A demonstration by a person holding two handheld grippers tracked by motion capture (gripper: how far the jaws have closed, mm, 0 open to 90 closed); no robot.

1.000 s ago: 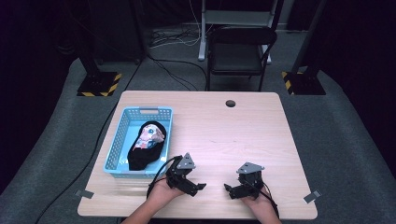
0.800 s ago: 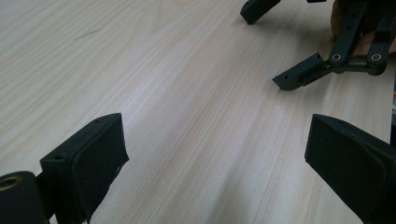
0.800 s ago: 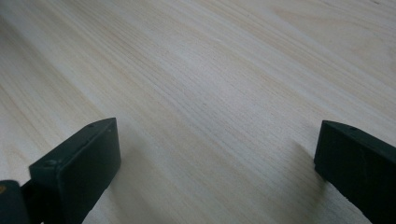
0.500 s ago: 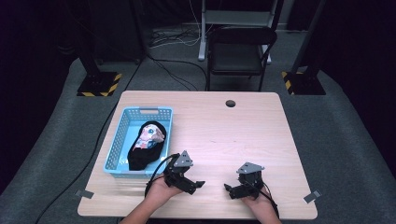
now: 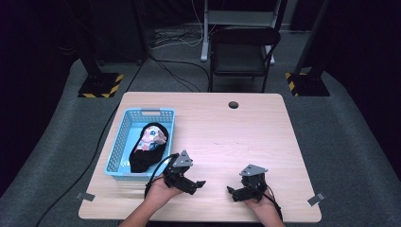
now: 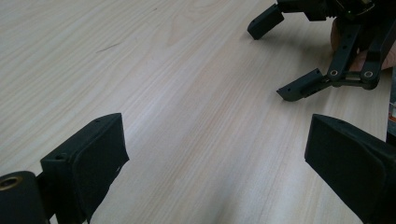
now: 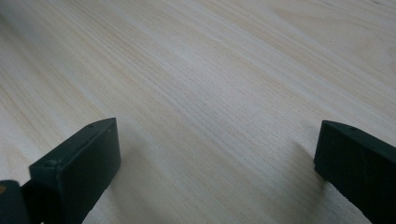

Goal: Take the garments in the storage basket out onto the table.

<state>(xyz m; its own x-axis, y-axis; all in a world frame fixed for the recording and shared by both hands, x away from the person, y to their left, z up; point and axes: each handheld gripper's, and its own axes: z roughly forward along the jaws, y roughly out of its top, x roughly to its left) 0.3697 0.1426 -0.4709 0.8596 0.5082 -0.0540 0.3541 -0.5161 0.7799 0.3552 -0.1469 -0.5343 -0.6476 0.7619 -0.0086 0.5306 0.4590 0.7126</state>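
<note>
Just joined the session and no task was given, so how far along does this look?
Nothing looks done: the cloth lies bundled in the blue basket, untouched. Nothing is in hand: the left claw and right claw rest open and empty on the bare table. Whatever handling of the cloth is meant, all of it seems left.

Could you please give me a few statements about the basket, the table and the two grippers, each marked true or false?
1. The blue basket holds dark clothing. True.
2. The left gripper is shut on a cloth. False: its jaws stand wide apart over bare table.
3. The right gripper is open and holds nothing. True.
4. The basket sits at the table's right side. False: it sits at the left.
5. A chair stands beyond the table. True.
</note>
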